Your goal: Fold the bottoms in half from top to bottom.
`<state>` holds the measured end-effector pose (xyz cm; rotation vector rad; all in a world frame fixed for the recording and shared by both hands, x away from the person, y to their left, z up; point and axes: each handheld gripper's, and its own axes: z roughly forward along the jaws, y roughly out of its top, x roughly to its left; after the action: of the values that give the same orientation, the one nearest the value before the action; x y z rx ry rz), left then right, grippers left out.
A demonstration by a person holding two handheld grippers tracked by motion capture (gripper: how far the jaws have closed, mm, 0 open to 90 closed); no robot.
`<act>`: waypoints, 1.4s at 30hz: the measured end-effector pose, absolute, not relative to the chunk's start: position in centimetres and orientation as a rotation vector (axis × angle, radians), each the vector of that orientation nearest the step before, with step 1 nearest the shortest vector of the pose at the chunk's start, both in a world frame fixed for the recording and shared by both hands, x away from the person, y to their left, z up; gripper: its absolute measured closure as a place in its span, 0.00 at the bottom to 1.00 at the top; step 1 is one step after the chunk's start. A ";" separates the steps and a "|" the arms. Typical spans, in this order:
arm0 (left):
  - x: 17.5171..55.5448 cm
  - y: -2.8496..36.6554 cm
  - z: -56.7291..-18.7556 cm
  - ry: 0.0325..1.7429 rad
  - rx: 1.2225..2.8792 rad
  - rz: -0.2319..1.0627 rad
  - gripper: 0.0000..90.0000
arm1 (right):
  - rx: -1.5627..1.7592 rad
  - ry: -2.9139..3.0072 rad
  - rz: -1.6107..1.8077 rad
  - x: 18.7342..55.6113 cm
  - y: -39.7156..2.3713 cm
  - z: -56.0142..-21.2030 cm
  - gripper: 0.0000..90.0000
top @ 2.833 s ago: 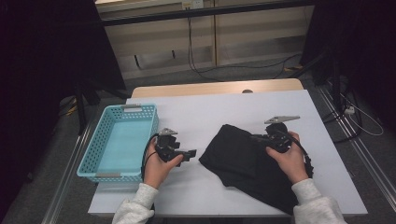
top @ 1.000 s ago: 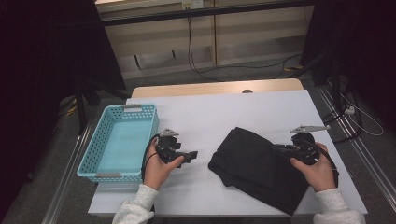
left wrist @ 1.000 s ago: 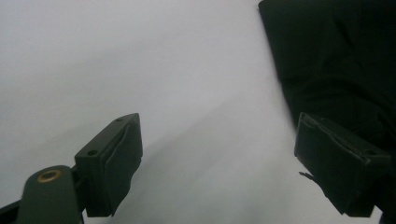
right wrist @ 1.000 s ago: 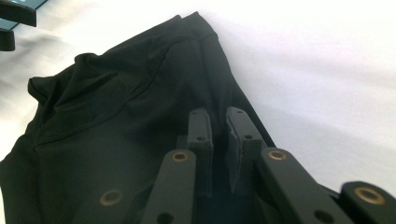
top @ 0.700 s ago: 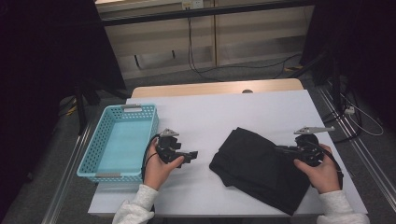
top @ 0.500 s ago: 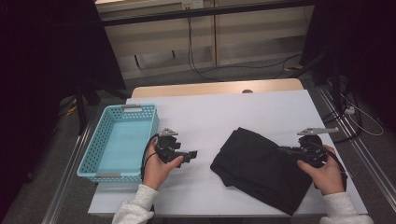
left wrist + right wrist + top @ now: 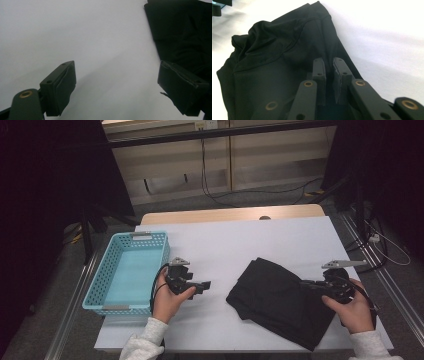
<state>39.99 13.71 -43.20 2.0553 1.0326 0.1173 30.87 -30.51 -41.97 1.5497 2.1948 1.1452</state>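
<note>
A black garment (image 7: pixel 280 300) lies crumpled on the white table (image 7: pixel 240 240), right of centre. My right gripper (image 7: pixel 306 285) rests at its right edge, and its jaws are shut on a fold of the fabric. In the right gripper view the two jaws (image 7: pixel 329 67) stand almost together over the dark garment (image 7: pixel 274 62). My left gripper (image 7: pixel 206 285) hovers open over bare table, a short way left of the garment. In the left gripper view its jaws (image 7: pixel 117 87) are wide apart and hold nothing, with the garment (image 7: pixel 180 32) beyond the right one.
A light blue perforated basket (image 7: pixel 134 236) stands at the table's left side, just left of my left hand. A wooden strip runs along the table's far edge (image 7: pixel 230 214). Cables trail on the floor beyond.
My right gripper has drawn a little to the right and nearer the front edge, and the garment has shifted slightly with it. The left gripper has stayed put.
</note>
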 end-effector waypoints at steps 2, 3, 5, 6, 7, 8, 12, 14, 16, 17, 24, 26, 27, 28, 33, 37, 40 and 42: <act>40.0 13.7 -43.2 1.033 2.052 0.116 0.17 | 1.550 2.195 1.144 30.8 -30.5 -42.0 0.91; 40.0 13.8 -43.2 1.032 2.054 0.114 0.17 | 1.553 2.194 1.144 30.7 -30.6 -42.0 0.91; 40.1 13.9 -43.1 1.035 2.055 0.114 0.17 | 1.552 2.192 1.144 30.6 -30.6 -41.9 0.91; 40.1 14.0 -43.1 1.036 2.055 0.113 0.17 | 1.553 2.189 1.140 30.6 -30.7 -41.9 0.91; 40.1 14.0 -43.1 1.038 2.053 0.113 0.17 | 1.551 2.186 1.140 30.5 -30.8 -41.8 0.91; 40.1 14.0 -43.1 1.037 2.053 0.117 0.17 | 1.552 2.185 1.144 30.4 -30.8 -41.8 0.91; 40.1 14.0 -43.1 1.033 2.054 0.114 0.17 | 1.556 2.186 1.140 30.3 -31.0 -41.8 0.91; 40.1 14.0 -43.1 1.035 2.053 0.116 0.17 | 1.554 2.189 1.139 30.2 -31.0 -41.8 0.91; 40.1 14.0 -43.1 1.036 2.052 0.118 0.17 | 1.552 2.190 1.132 30.1 -31.0 -41.8 0.91; 40.1 14.0 -43.1 1.036 2.052 0.118 0.17 | 1.549 2.191 1.131 30.0 -31.0 -41.8 0.91; 40.0 13.9 -43.0 1.025 2.061 0.121 0.17 | 1.555 2.182 1.129 29.5 -31.4 -41.6 0.91; 40.0 13.9 -43.0 1.025 2.060 0.120 0.17 | 1.555 2.182 1.125 29.4 -31.6 -41.6 0.91; 40.0 13.9 -43.0 1.026 2.062 0.120 0.17 | 1.557 2.178 1.125 29.4 -31.6 -41.6 0.91; 40.0 13.9 -43.0 1.026 2.062 0.120 0.17 | 1.557 2.178 1.125 29.4 -31.6 -41.6 0.91; 40.0 13.8 -43.0 1.028 2.061 0.120 0.17 | 1.555 2.175 1.106 29.1 -31.8 -41.6 0.91; 40.0 13.7 -43.0 1.028 2.058 0.119 0.17 | 1.548 2.177 1.101 29.0 -31.8 -41.6 0.91; 40.1 13.6 -42.9 1.020 2.062 0.120 0.17 | 1.534 2.177 1.078 28.6 -31.8 -41.4 0.91; 40.1 13.4 -42.9 1.019 2.059 0.119 0.17 | 1.529 2.175 1.075 28.4 -31.9 -41.3 0.91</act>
<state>40.13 13.45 -42.92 2.0591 1.0193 0.1185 28.40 -31.87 -41.26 1.5288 2.1751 1.0749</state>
